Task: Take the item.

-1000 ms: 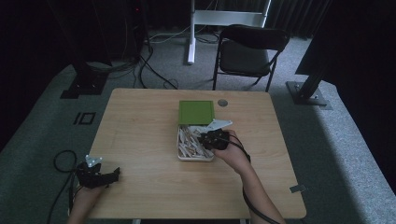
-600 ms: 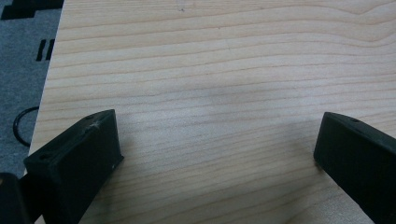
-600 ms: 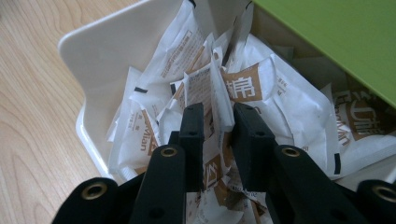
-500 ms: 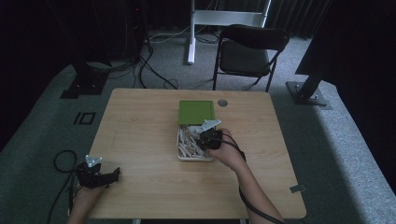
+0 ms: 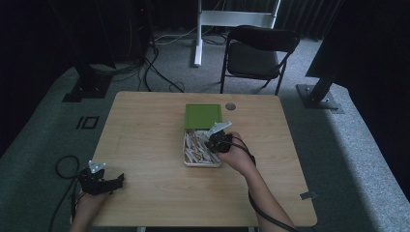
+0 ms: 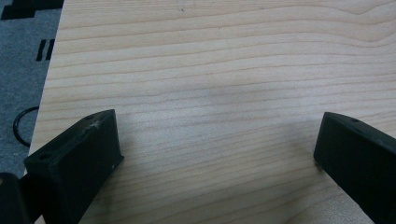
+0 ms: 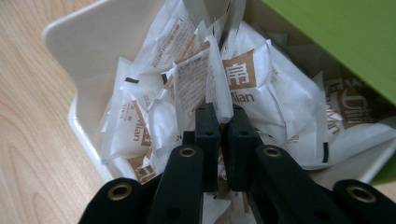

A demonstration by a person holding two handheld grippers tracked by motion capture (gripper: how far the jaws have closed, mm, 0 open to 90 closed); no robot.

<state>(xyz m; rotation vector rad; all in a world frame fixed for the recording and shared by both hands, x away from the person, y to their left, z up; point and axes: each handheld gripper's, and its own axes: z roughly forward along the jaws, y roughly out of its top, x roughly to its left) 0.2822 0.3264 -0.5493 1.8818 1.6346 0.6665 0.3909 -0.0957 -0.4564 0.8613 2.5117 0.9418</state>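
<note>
- Black right gripper (image 7: 219,116), jaws just drawn together, clamped on the edge of one white paper packet (image 7: 215,77) standing upright between the pads.
- Held packet still down among the heap of like packets (image 7: 261,93), brown print on white, inside the white tray (image 7: 88,42).
- Tray positioned at mid-table, its far end touching the green lid (image 5: 203,116).
- Right hand (image 5: 234,152) placed at the tray's right edge in the high view.
- Left gripper (image 6: 215,154) spread wide, nothing between the jaws, above bare wood near the table's (image 5: 145,135) front left corner, well apart from the tray.
- Small round grommet (image 5: 230,106) set just right of the lid.
</note>
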